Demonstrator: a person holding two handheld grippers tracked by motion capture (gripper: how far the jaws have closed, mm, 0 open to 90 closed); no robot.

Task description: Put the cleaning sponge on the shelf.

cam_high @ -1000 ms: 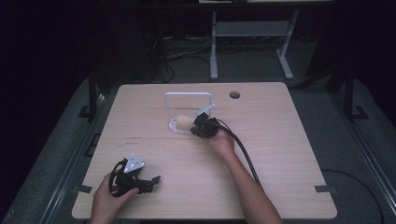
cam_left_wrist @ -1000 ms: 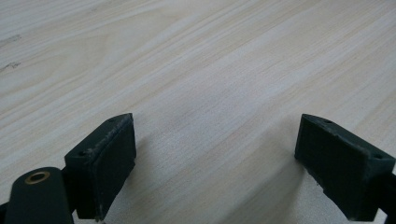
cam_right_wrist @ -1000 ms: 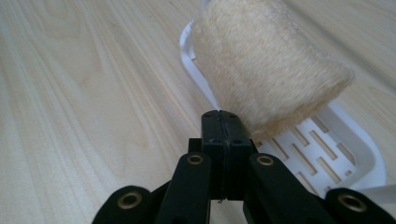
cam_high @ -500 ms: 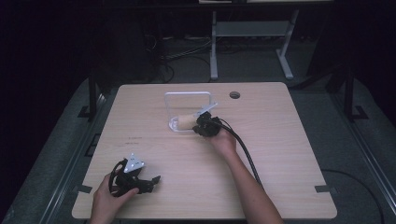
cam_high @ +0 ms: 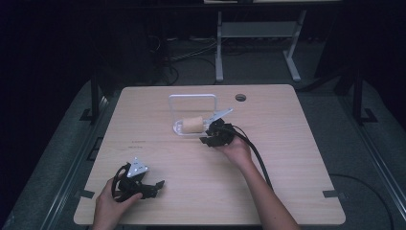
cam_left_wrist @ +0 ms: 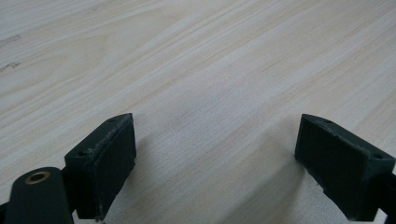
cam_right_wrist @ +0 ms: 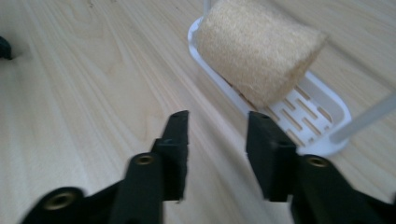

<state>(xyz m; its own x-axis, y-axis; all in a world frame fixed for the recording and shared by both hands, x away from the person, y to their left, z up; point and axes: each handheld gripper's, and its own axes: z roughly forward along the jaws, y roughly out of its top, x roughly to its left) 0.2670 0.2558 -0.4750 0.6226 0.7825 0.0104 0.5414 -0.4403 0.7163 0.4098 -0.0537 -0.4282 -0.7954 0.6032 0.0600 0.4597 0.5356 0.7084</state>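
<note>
Two grippers show: the left gripper point(cam_high: 152, 184) rests near the table's point(cam_high: 297, 158) front-left corner, jaws wide, unchanged. Midtable, the tan sponge roll point(cam_high: 193, 125) lies in the white rack point(cam_high: 178, 127), long axis left-right. The right gripper point(cam_high: 209, 134), jaws narrowly parted and empty, has backed slightly off it.

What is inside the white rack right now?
A tan sponge lies in the white rack, on its slotted base. The slots under the sponge are covered. The right tool is open beside it.

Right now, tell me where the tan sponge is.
In the high view, the tan sponge lies in the white rack at the table's middle, just left of the right gripper.
</note>
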